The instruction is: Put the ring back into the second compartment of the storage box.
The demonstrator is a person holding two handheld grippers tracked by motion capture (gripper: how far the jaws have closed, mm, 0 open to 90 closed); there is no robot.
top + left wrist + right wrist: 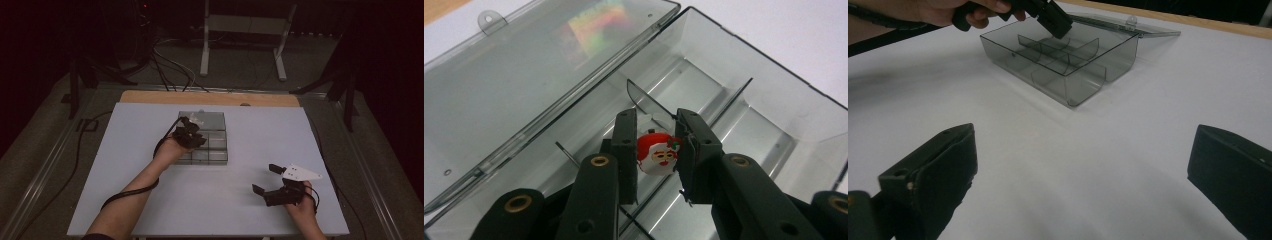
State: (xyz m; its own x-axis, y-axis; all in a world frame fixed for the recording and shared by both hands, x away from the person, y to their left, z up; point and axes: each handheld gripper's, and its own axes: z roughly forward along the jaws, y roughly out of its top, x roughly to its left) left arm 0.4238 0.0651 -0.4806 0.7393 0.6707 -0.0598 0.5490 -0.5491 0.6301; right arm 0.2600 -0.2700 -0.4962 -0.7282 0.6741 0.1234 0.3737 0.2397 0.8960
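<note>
1. Your left claw (192,129) sits over the smoky clear compartment box (216,142) in the high view, at the middle of the white table (250,125); your left hand (172,148) reaches in from the near side, with the cable trailing back along your forearm.
2. Your right claw (267,177) lies low on the table at the near right in that same view, well apart from the box, its jaws spread wide with nothing between them. The pale three-cornered plate (300,173) sits on top of it.
3. Your left claw (656,150) in the left gripper view is clamped on a small round Santa face charm (657,154), with red hat, white beard and a sprig of holly. It hangs inside the box (774,115), just above a thin divider (731,100).
4. The open lid (524,75) lies flat to the left, with a hanging tab (491,20) at its far edge and a rainbow glare on it. No writing or brand can be read on box or charm.
5. Your right claw (1080,170) in the right gripper view stands wide apart over bare table (1073,165). Farther off, your left claw (1060,25) dips into the divided box (1068,75).
</note>
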